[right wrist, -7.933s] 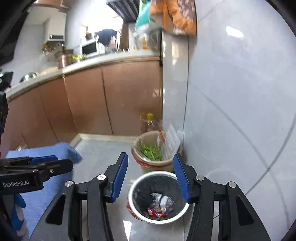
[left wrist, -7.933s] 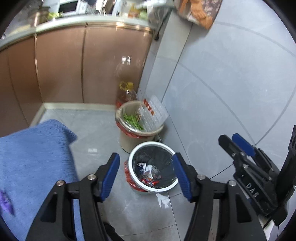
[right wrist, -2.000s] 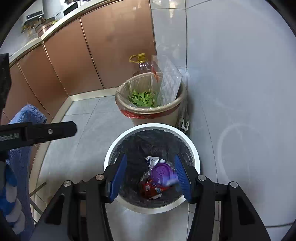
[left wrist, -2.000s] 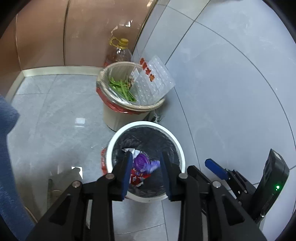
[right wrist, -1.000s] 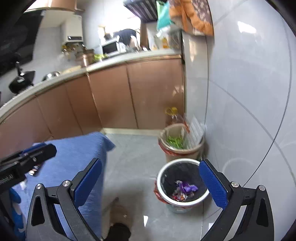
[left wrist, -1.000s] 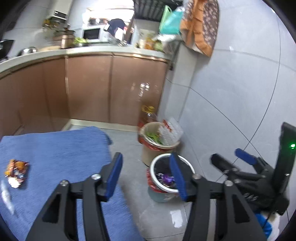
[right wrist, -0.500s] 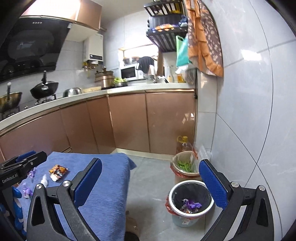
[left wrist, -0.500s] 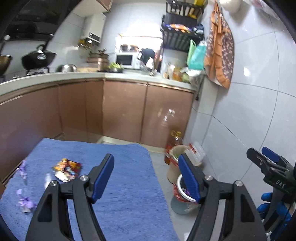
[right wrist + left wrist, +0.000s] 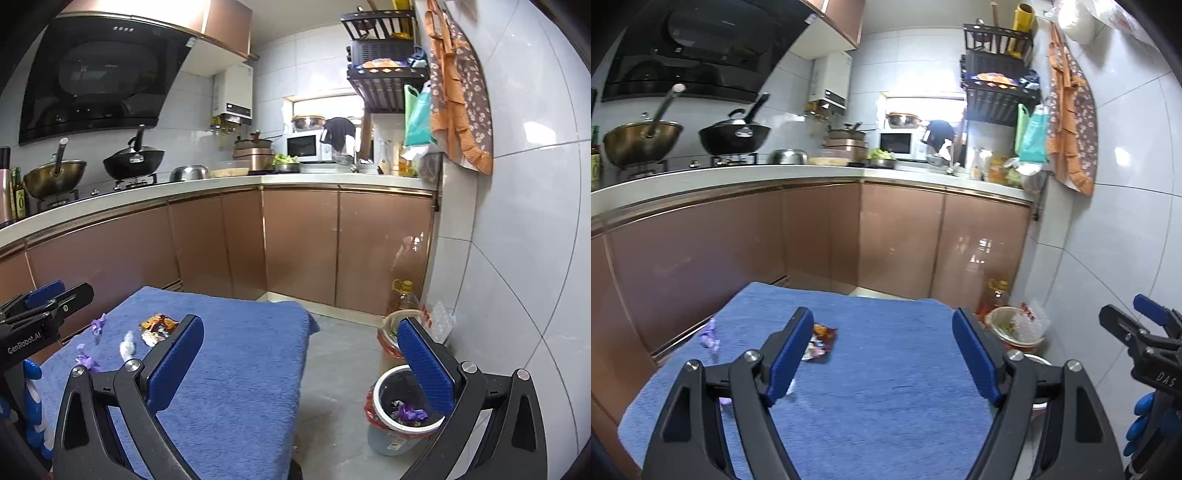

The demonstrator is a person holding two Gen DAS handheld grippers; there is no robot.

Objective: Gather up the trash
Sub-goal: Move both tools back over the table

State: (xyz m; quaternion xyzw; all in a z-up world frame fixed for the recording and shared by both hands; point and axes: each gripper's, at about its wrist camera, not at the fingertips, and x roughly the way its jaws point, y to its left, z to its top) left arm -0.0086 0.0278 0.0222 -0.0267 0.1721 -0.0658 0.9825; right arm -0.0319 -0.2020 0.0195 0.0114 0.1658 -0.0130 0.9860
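I hold the left gripper point(image 9: 882, 350), its empty jaws just opened wide, and the right gripper point(image 9: 301, 362), likewise wide and empty, level over the blue cloth point(image 9: 236, 354), ready for another pick. Remaining there: snack wrapper point(image 9: 159, 325), purple scraps point(image 9: 88, 360), white scrap point(image 9: 127, 347). The white-rimmed bin point(image 9: 384, 410), on the floor right, holds purple trash.

Blue cloth point(image 9: 886, 369); orange-red snack wrapper point(image 9: 819, 341); purple wrappers point(image 9: 88, 360); copper-brown cabinets point(image 9: 299, 243); white-rimmed bin point(image 9: 376, 397).

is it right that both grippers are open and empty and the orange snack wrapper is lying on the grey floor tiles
Not quite. Both the left gripper and right gripper are open and empty, but the orange snack wrapper lies on the blue cloth, not the floor. The right wrist view shows it clearly.
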